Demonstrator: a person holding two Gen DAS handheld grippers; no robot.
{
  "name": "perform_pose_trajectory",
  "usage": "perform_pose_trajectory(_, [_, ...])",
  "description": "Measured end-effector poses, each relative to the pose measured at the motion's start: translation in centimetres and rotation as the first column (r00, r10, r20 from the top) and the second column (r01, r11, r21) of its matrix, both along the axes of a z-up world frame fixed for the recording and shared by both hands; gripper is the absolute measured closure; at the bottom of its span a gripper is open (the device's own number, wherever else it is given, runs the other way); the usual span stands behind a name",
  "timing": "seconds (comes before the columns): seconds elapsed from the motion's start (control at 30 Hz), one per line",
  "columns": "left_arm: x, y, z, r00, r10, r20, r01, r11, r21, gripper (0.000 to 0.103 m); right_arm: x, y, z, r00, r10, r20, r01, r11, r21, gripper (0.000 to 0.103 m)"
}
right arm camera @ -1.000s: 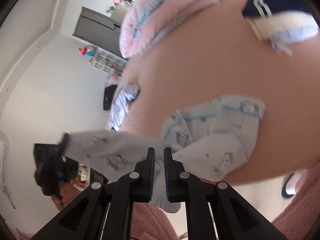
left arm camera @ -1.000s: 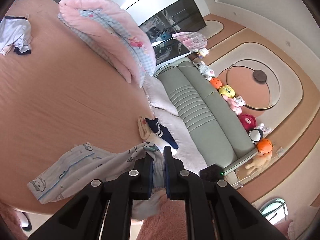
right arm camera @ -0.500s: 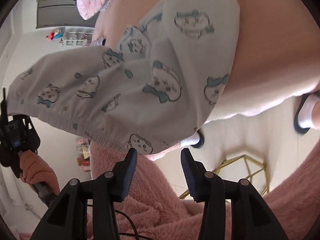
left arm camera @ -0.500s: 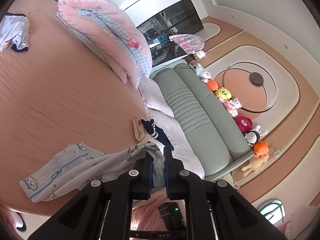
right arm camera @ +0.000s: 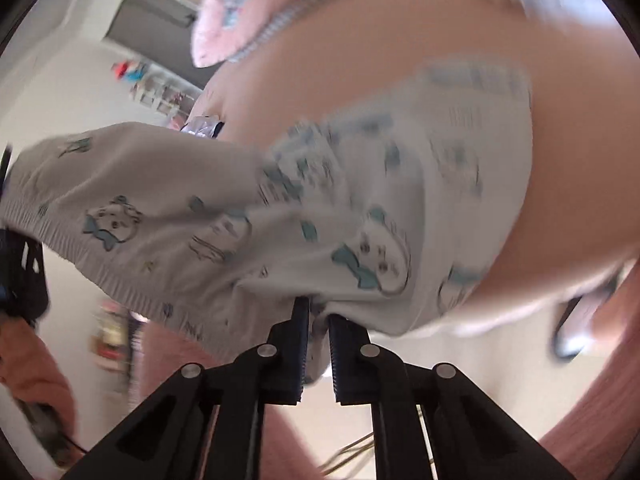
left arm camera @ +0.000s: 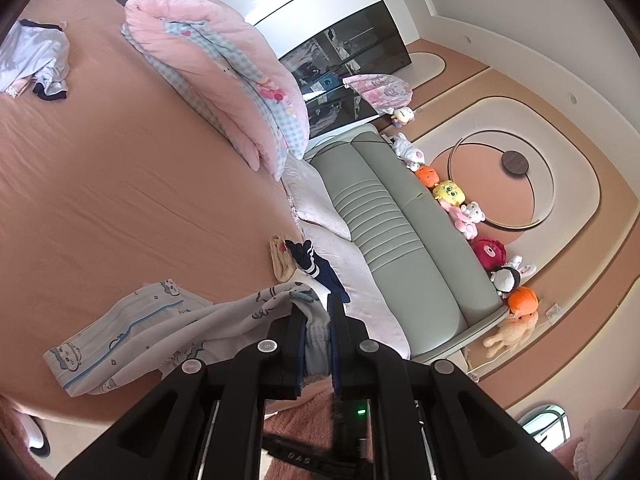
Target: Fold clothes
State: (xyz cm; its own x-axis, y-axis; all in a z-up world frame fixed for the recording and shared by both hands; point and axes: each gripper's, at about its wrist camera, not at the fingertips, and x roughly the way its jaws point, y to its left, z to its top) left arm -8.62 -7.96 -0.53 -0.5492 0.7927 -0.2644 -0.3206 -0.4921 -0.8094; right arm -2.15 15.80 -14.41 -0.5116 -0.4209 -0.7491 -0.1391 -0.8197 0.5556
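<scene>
A white garment with a blue cartoon print (left arm camera: 132, 328) lies half on the peach bed sheet (left arm camera: 100, 184) near its front edge. My left gripper (left arm camera: 316, 308) is shut on one bunched end of it and holds that end lifted. In the right wrist view the same garment (right arm camera: 280, 208) stretches across the frame, blurred. My right gripper (right arm camera: 318, 312) is shut on its lower edge, the cloth pinched between the fingertips. The stretch between the two grips hangs off the bed's edge. A hand (right arm camera: 28, 356) holds the left gripper's handle at the far left.
A folded pink quilt (left arm camera: 216, 76) lies at the head of the bed. Another pale garment (left arm camera: 36, 60) sits far left. Socks (left arm camera: 308, 260) lie near the pillows. A green headboard (left arm camera: 400, 240) carries plush toys (left arm camera: 452, 194). Pink rug (right arm camera: 600, 400) covers the floor.
My right gripper opened, dropped lower under the hanging cloth, and shut again on the garment's edge. The left gripper kept its grip and stayed in place.
</scene>
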Motion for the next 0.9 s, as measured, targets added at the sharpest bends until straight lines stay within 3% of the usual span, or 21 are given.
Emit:
perform_pose_trajectory(0.1, [0.2, -0.3, -0.3, 1.0, 0.008, 0.013, -0.008, 1.0, 0.002, 0.095, -1.3, 0.1, 2.7, 0.995, -0.007, -0.104, 0.029, 0.976, 0.217, 0.096])
perform_pose_trajectory(0.23, [0.6, 0.0, -1.2, 0.999, 0.011, 0.03, -0.011, 1.0, -0.018, 0.095, -3.5, 2.0, 4.7, 0.963, -0.066, -0.26, 0.158, 0.922, 0.354, 0.096])
perform_pose_trajectory(0.27, [0.5, 0.0, -1.9, 0.999, 0.013, 0.047, -0.013, 1.0, -0.017, 0.095, -4.1, 2.5, 4.6, 0.957, -0.063, -0.283, 0.175, 0.903, 0.393, 0.096])
perform_pose_trajectory(0.3, [0.5, -0.1, -2.6, 0.998, 0.017, 0.067, -0.016, 1.0, -0.015, 0.095, -5.9, 1.7, 3.8, 0.977, -0.039, -0.211, 0.129, 0.894, 0.43, 0.096])
perform_pose_trajectory(0.33, [0.3, -0.1, -3.4, 0.996, 0.02, 0.091, -0.018, 1.0, -0.014, 0.095, -7.2, 2.1, 1.3, 0.996, -0.026, -0.082, 0.058, 0.908, 0.416, 0.096])
perform_pose_trajectory(0.4, [0.2, -0.1, -4.6, 0.991, 0.027, 0.129, -0.024, 0.999, -0.029, 0.095, -7.7, 3.7, -1.7, 0.995, -0.051, 0.081, 0.024, 0.954, 0.3, 0.096])
perform_pose_trajectory(0.53, [0.3, -0.4, -5.3, 0.99, 0.028, 0.139, -0.023, 0.999, -0.038, 0.095, -4.4, 6.6, 0.0, 0.993, -0.11, 0.054, 0.102, 0.986, 0.13, 0.091])
perform_pose_trajectory(0.6, [0.1, -0.4, -5.3, 0.99, 0.022, 0.137, -0.019, 1.0, -0.024, 0.095, -3.0, 7.3, 0.8, 0.992, -0.103, 0.073, 0.098, 0.993, 0.064, 0.077])
perform_pose_trajectory(0.7, [-0.4, 0.0, -5.1, 0.992, 0.014, 0.124, -0.01, 0.999, -0.031, 0.095, -1.7, 5.5, 0.3, 0.989, 0.028, 0.148, -0.027, 1.0, -0.01, 0.075])
perform_pose_trajectory(0.8, [-0.7, 0.4, -4.9, 0.994, 0.004, 0.108, 0.001, 0.999, -0.042, 0.095, -1.0, 2.0, -2.0, 0.951, 0.188, 0.244, -0.179, 0.982, -0.061, 0.073])
perform_pose_trajectory(0.9, [-0.4, 0.5, -5.2, 0.993, 0.001, 0.115, 0.003, 0.999, -0.036, 0.095, -1.1, -0.4, -5.3, 0.916, 0.223, 0.334, -0.21, 0.975, -0.074, 0.073])
